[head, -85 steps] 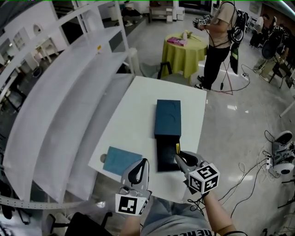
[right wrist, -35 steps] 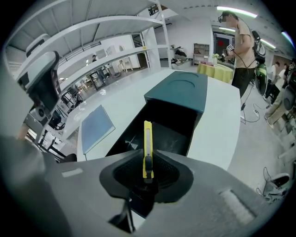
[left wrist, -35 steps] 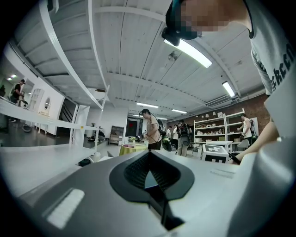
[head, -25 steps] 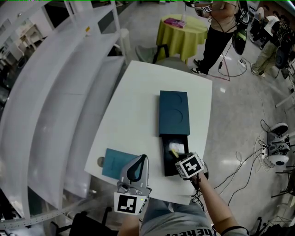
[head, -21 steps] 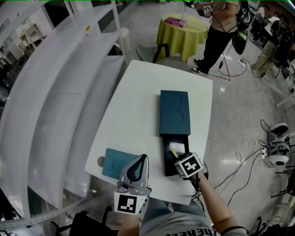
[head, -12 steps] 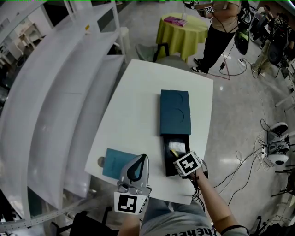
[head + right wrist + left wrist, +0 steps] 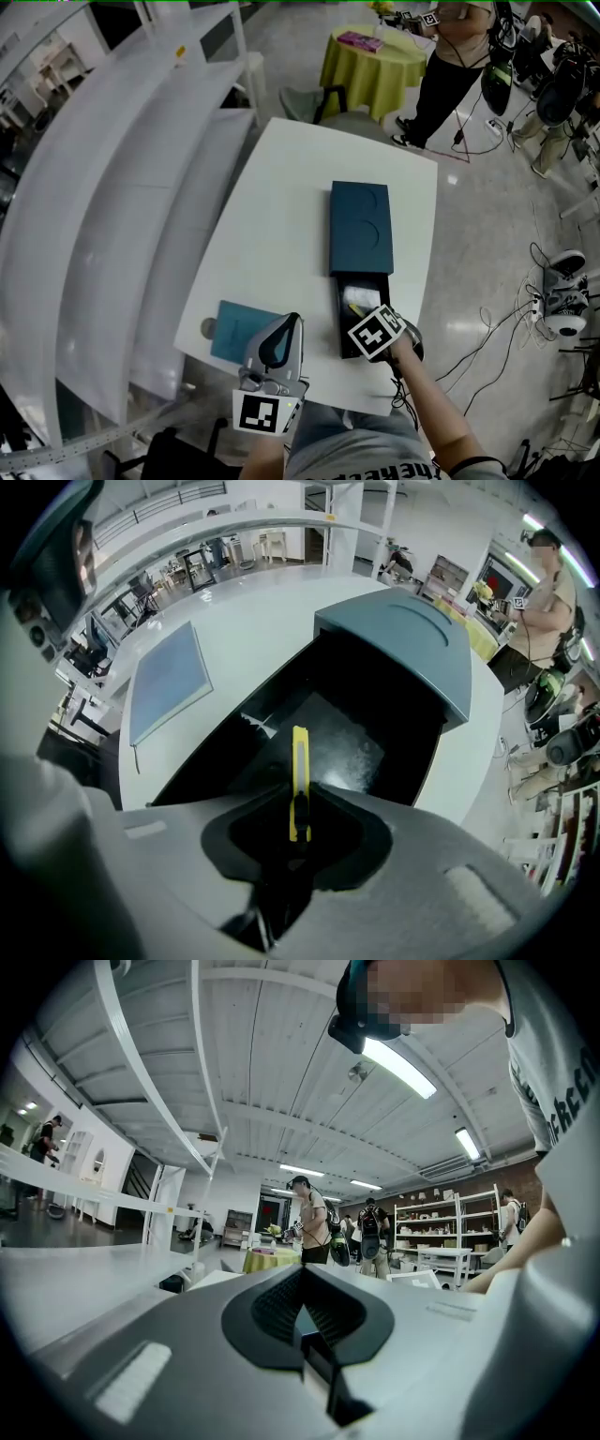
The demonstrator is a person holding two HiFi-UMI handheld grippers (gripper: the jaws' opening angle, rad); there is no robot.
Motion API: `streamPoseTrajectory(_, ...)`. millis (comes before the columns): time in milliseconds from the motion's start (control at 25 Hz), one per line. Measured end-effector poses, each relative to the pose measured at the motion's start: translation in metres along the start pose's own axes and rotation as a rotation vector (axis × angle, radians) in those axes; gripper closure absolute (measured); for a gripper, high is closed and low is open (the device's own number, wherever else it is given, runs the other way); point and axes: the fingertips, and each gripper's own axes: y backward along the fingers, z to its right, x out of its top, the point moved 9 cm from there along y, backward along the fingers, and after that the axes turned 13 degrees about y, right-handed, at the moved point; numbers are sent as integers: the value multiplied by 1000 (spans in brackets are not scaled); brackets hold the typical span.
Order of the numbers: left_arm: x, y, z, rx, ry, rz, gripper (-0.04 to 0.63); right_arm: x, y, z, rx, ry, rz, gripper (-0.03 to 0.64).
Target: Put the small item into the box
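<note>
Right tongs (image 7: 298,834) have moved over the box (image 7: 340,328); yellow cutter (image 7: 299,771) clamped between.

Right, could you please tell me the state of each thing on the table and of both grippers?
box: open, its black drawer slid out toward the person.
yellow knife: gripped, pointing into the black drawer, not yet released.
right gripper: shut on the yellow knife.
left gripper: shut, empty, pointing up.
teal board: lying flat on the table, left of the box, apart from it.
</note>
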Motion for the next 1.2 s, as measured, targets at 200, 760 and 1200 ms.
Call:
streamPoseTrajectory(200,0,1,-3,1,-2,0,584,0,0,-1,3,25,3,548)
streamPoseTrajectory(760,1,0,0,-28,0,4,584,-3,5,1,29,-5,76,508)
streamPoseTrajectory(1200,5,12,14,-10,-26,7,584,-17,45,-5,-25,-95,312,614)
